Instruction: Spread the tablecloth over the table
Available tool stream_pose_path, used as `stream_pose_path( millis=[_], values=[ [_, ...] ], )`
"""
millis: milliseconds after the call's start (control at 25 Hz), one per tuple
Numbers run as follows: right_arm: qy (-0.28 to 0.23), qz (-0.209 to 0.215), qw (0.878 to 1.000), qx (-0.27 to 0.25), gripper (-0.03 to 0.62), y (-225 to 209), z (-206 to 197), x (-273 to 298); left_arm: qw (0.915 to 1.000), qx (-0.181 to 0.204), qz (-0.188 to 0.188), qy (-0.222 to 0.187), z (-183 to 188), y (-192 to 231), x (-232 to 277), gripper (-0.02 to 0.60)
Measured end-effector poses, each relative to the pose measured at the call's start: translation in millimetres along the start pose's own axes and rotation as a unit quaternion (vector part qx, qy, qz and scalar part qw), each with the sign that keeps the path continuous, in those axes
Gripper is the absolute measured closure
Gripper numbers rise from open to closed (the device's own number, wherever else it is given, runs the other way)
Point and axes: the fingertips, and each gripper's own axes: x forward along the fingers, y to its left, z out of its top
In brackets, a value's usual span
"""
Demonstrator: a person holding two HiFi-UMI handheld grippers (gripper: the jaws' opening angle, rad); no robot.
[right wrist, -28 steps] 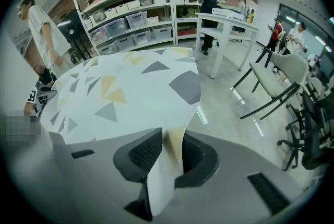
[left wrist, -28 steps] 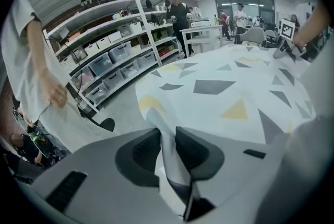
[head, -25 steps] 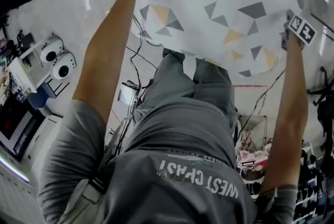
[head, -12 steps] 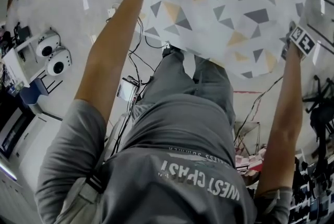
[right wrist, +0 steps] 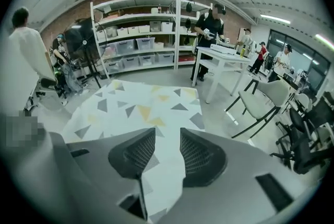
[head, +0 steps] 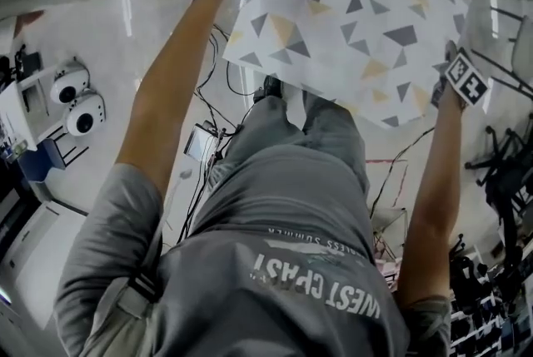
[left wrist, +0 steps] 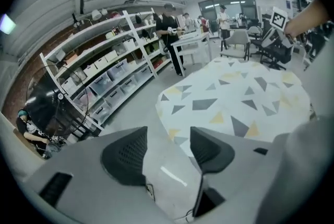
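Evidently you are near the end: the tablecloth [head: 358, 22] lies opened out flat, its triangle pattern showing no big folds, and it hides the table beneath it completely.

Your left gripper [left wrist: 167, 152] hangs above the cloth's near corner. The cloth starts just past its right-hand jaw and runs away ahead and to the right. Its jaws stand well apart, having just been closing back a little from their widest, and only bare floor [left wrist: 130, 113] shows between them, so it holds nothing.

Your right gripper [right wrist: 163, 151] looks down on the opposite near corner, with the cloth straight ahead and below it. Its jaws are also parted, just easing in slightly from full width. A strip of cloth shows in the gap, though it seems to lie below the pads and not be pinched by them.

What is left, I judge, is only a check that the overhang is even on all sides; the far edge is too distant to tell.
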Motion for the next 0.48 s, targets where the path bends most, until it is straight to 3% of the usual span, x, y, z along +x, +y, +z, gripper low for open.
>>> stream_pose_path(
  millis=[240, 400, 480],
  values=[
    [-0.072, 0.055, 0.996, 0.003, 0.482, 68, 30, -71, 0.9922, -0.001, -0.029, -0.122, 66, -24, -88, 0.51],
    [-0.127, 0.096, 0.987, -0.01, 0.557, 119, 53, -131, 0.9775, -0.006, -0.059, -0.202, 106, -49, -154, 0.58],
    [-0.154, 0.12, 0.981, -0.019, 0.585, 146, 62, -163, 0.967, -0.024, -0.076, -0.242, 123, -59, -187, 0.583]
  ],
)
